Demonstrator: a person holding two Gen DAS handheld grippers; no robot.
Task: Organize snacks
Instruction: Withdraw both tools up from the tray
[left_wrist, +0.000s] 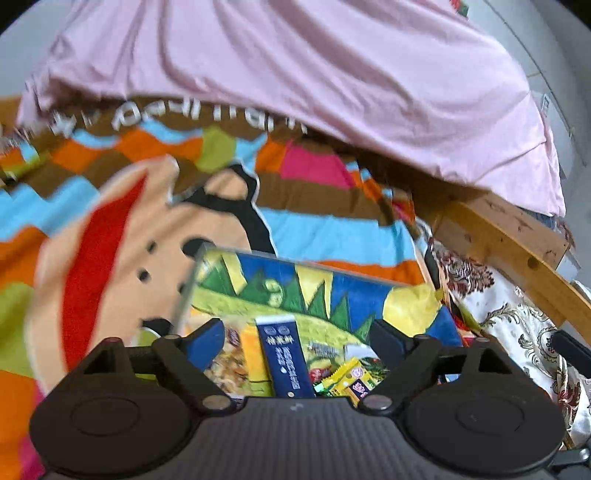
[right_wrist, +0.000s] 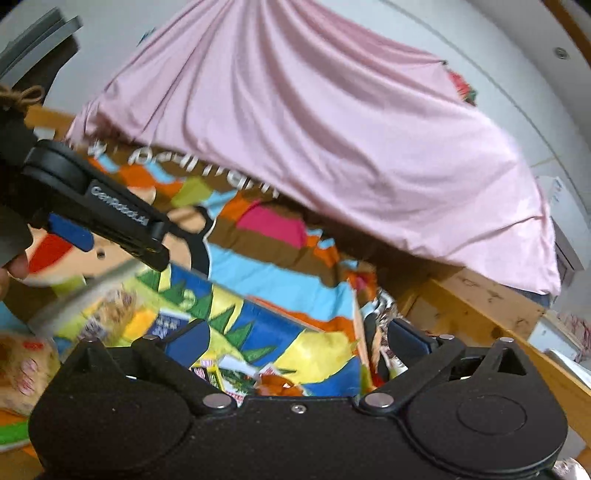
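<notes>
A see-through container (left_wrist: 332, 291) lined with a blue, yellow and green dinosaur print sits on the bed, and several snack packs lie inside. Among them are a dark blue packet (left_wrist: 284, 358), a yellow packet (left_wrist: 347, 380) and a noodle pack (left_wrist: 229, 362). My left gripper (left_wrist: 297, 336) hangs open just above them with nothing between its fingers. In the right wrist view the same container (right_wrist: 258, 325) lies under my right gripper (right_wrist: 299, 338), which is wide open and empty. An orange snack pack (right_wrist: 277, 386) shows below it. The left gripper (right_wrist: 118, 251) reaches in from the upper left.
A bright cartoon blanket (left_wrist: 110, 229) covers the bed, and a pink sheet (left_wrist: 332, 92) is bunched behind it. A wooden bed frame (left_wrist: 517, 243) and floral fabric (left_wrist: 517, 325) lie to the right. A beige snack bag (right_wrist: 22, 369) rests at the left edge.
</notes>
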